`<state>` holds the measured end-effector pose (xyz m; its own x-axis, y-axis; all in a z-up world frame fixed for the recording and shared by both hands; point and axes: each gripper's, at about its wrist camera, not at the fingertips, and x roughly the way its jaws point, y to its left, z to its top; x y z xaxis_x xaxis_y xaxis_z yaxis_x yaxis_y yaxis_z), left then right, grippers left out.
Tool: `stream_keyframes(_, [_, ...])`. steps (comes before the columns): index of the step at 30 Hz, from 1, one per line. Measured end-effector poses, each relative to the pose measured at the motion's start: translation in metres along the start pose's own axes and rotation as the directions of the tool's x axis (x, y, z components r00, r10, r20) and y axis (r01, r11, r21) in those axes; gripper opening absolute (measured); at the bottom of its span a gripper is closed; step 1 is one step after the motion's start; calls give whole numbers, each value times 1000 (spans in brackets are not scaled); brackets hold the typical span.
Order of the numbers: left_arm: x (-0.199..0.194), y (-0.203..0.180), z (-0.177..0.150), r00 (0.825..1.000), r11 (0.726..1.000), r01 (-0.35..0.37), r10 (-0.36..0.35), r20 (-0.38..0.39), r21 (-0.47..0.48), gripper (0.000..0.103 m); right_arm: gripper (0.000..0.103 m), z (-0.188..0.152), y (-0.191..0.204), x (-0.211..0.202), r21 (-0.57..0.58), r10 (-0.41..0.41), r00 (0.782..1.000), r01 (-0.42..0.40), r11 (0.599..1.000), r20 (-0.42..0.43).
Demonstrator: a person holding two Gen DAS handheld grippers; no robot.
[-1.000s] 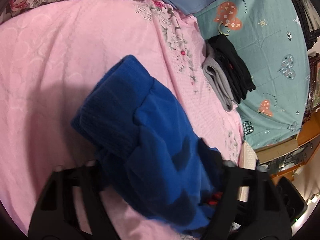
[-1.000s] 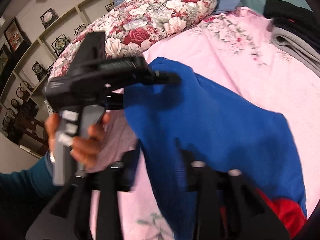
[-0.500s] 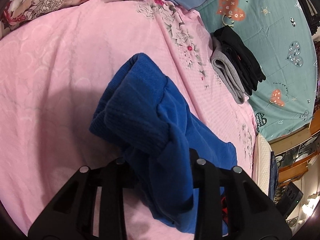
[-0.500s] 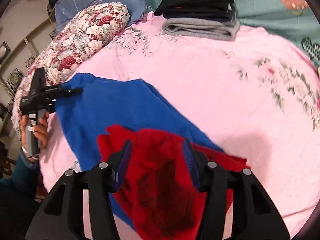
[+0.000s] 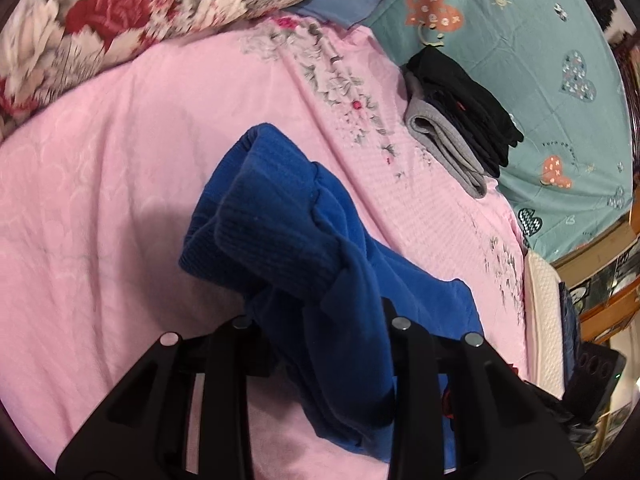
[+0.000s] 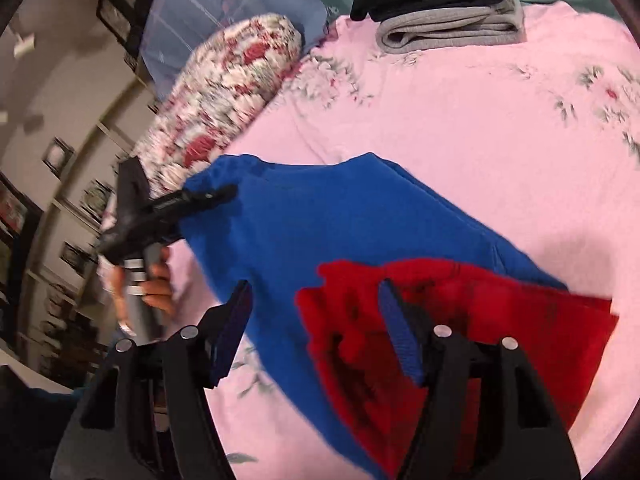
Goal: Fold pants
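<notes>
The pants are blue (image 5: 304, 248) with a red part (image 6: 460, 320) and lie on a pink bedspread (image 5: 100, 200). In the left wrist view their ribbed blue cuffs are bunched and lifted, with my left gripper (image 5: 320, 320) shut on the cloth just behind them. From the right wrist view, that left gripper (image 6: 208, 198) is held by a hand and pinches the far left corner of the blue cloth (image 6: 340, 232). My right gripper (image 6: 316, 312) hangs open over the edge where blue meets red. Its blue pads (image 6: 236, 320) hold nothing.
A stack of folded black and grey clothes (image 5: 460, 120) (image 6: 440, 4) sits at the far side of the pink bedspread. A floral pillow (image 5: 120, 20) (image 6: 224, 92) lies along the head end. A teal sheet with hearts (image 5: 520, 40) lies beyond. Wall shelves (image 6: 72, 216) stand to the left.
My left gripper narrowed onto the blue cuffs and holds them. My right gripper let go of the blue cloth, drew back and now hangs open over the red part.
</notes>
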<state>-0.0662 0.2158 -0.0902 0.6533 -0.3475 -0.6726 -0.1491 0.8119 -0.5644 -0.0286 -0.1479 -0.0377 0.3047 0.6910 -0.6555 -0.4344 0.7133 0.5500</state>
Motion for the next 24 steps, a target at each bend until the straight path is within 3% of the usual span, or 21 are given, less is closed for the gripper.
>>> stream_keyframes(2, [-3,-11,0,1000,999,-12,11,22,51,30,67,-13,-12,4,78,69,997,-66,995,-36])
stream_keyframes(4, [-6,-22,0,999,995,-21,17,41,93,28,63,-25,-26,22,121,39,994,-27,992,-97])
stream_keyframes(7, [-13,-42,0,998,986,-20,10,61,163,26,63,-26,-30,5,133,74,996,-67,989,-49])
stream_keyframes(9, [-22,-63,-1,996,971,-36,17,83,238,26,64,-24,-36,-24,158,120,992,-126,979,47])
stream_keyframes(11, [-30,-86,-4,995,950,-25,-6,96,312,25,66,-23,-41,-51,137,80,989,-98,986,127])
stream_keyframes(16, [-44,-165,-35,991,828,32,-98,88,560,25,68,-40,-67,-88,209,26,972,-76,975,232])
stream_keyframes(19, [-41,-215,-69,992,712,72,-127,27,698,25,68,-55,-82,-99,253,8,966,-76,964,259])
stream_keyframes(20, [-36,-236,-87,992,655,91,-125,-11,750,25,68,-59,-87,-100,267,6,964,-80,960,267])
stream_keyframes(21, [-31,-246,-96,992,621,103,-120,-36,777,25,68,-61,-91,-104,278,3,962,-82,957,272])
stream_keyframes(22, [-24,-261,-114,990,570,132,-108,-85,811,26,68,-66,-96,-107,291,0,960,-85,953,279])
stream_keyframes(24, [-9,-278,-139,984,503,175,-73,-160,846,26,68,-73,-104,-115,306,0,956,-94,947,294])
